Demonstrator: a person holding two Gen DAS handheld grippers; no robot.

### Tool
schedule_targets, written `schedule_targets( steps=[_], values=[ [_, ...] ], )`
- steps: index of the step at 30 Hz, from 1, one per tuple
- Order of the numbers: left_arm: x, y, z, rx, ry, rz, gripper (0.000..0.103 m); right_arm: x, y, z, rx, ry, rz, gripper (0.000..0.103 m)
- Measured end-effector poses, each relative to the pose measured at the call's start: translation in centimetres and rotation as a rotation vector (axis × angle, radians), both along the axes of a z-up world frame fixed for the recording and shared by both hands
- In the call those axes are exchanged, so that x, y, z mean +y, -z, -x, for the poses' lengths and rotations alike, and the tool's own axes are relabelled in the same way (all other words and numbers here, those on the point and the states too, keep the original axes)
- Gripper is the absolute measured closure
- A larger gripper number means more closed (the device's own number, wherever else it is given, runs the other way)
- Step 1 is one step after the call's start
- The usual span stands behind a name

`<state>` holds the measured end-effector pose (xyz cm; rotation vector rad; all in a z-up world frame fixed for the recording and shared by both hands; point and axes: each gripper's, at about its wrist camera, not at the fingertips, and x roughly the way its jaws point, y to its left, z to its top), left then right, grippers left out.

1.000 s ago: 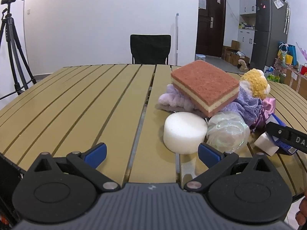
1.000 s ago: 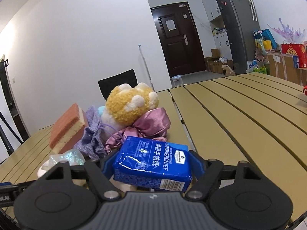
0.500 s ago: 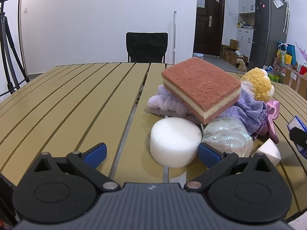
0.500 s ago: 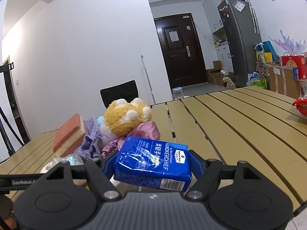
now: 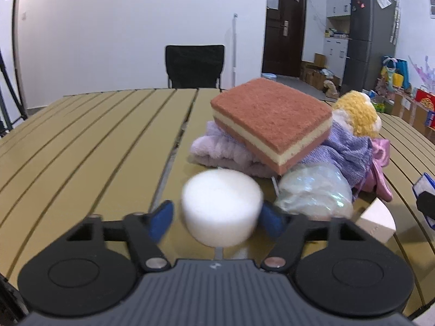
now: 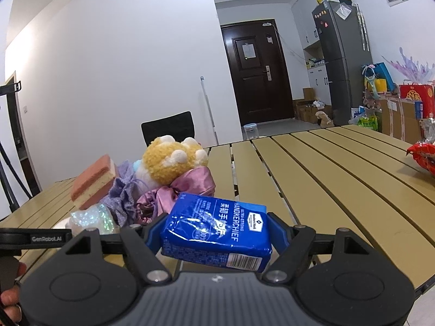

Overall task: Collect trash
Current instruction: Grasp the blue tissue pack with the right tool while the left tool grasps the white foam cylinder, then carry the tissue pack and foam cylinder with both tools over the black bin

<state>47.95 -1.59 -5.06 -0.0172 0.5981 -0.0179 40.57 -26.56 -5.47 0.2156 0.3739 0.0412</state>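
Note:
A white foam cylinder [image 5: 221,206] sits on the slatted table between the blue pads of my left gripper [image 5: 217,218]; the jaws have narrowed around it, the right pad touching, the left pad with a small gap. My right gripper [image 6: 216,233] is shut on a blue handkerchief tissue pack [image 6: 217,231], held above the table. Behind lies a pile: an orange sponge [image 5: 272,119], purple cloths [image 5: 345,146], a yellow plush toy [image 5: 357,114], a pink satin scrunchie [image 6: 190,183] and a crumpled clear wrapper [image 5: 315,193].
A small white foam wedge [image 5: 376,224] lies right of the wrapper. A red snack bag [image 6: 424,157] sits at the table's right edge. A black chair [image 5: 194,65] stands behind the table, a tripod [image 5: 11,54] at left.
My left gripper has moved forward to the foam cylinder and its jaws have closed in around it. My right gripper has lifted the tissue pack up and back from the pile.

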Motion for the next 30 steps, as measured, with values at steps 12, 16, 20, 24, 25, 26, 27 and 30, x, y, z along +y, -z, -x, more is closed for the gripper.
schedule_targets(
  steps=[12, 16, 20, 24, 25, 26, 27, 30],
  values=[
    [0.2, -1.2, 2.4, -0.068, 0.017, -0.002, 0.047, 1.0, -0.7, 1.4, -0.025, -0.042, 0.026, 0.028],
    [0.3, -2.1, 4.1, -0.101, 0.003, 0.004, 0.047, 1.4, -1.0, 2.5, -0.039, -0.06, 0.043, 0.028],
    [0.4, -3.2, 6.3, -0.137, 0.001, 0.022, 0.047, 1.4, -1.5, 4.2, -0.05, -0.071, 0.054, 0.028],
    [0.4, -4.3, 9.1, -0.179, -0.005, 0.034, 0.047, 1.8, -2.1, 6.0, -0.067, -0.083, 0.073, 0.028],
    [0.4, -4.5, 9.8, -0.187, -0.005, 0.04, 0.047, 1.9, -2.2, 6.4, -0.071, -0.087, 0.078, 0.028],
    [0.4, -4.7, 10.6, -0.193, -0.006, 0.049, 0.047, 1.9, -2.2, 6.9, -0.074, -0.093, 0.078, 0.028],
    [0.5, -4.8, 11.4, -0.197, -0.008, 0.059, 0.047, 2.0, -2.2, 7.4, -0.073, -0.096, 0.075, 0.028],
    [0.6, -4.9, 13.5, -0.197, -0.005, 0.078, 0.047, 2.0, -1.8, 9.0, -0.059, -0.102, 0.058, 0.028]
  ],
)
